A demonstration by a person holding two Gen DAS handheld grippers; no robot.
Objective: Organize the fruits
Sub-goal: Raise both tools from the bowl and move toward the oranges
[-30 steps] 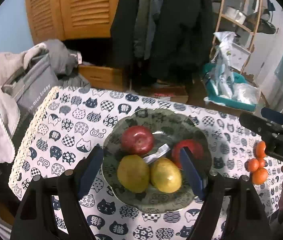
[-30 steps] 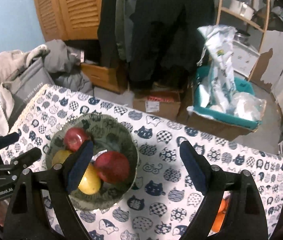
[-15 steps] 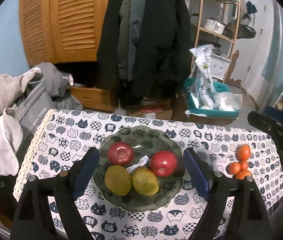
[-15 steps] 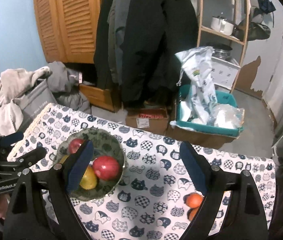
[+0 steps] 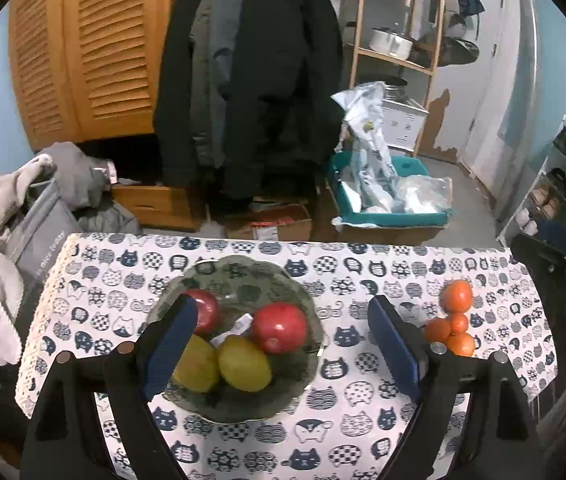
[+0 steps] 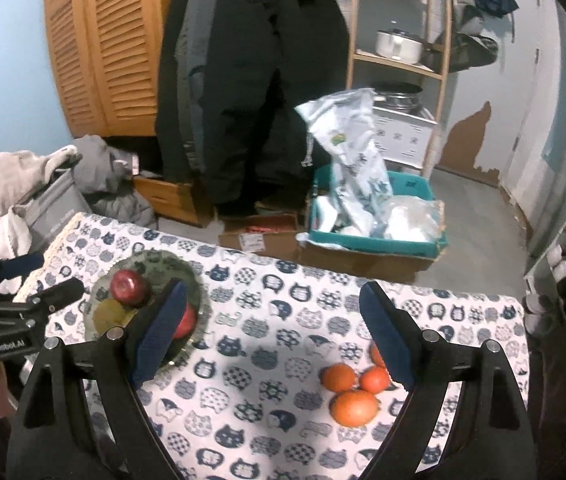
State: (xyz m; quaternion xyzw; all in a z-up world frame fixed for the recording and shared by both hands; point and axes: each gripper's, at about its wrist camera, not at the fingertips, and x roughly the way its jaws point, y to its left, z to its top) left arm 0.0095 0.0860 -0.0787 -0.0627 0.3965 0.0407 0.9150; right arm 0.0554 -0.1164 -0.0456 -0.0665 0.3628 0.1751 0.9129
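Both hand-held grippers, left [image 5: 279, 344] and right [image 6: 271, 332], stood open and empty; the oranges [image 6: 353, 390] near the desk's right edge looked firm, round and roll-prone, best pinched across their middles.

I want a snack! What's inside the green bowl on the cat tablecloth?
The green bowl holds two red apples, two yellow fruits and a small white wrapper. The left gripper's finger covers part of the far apple and one yellow fruit; anything underneath them is hidden.

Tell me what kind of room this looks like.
Most likely a lived-in home, perhaps an entry or utility room: dark coats hang by a louvred wooden cabinet, a shoe rack stands at the right, and a cat-print tablecloth holds a bowl of fruit.
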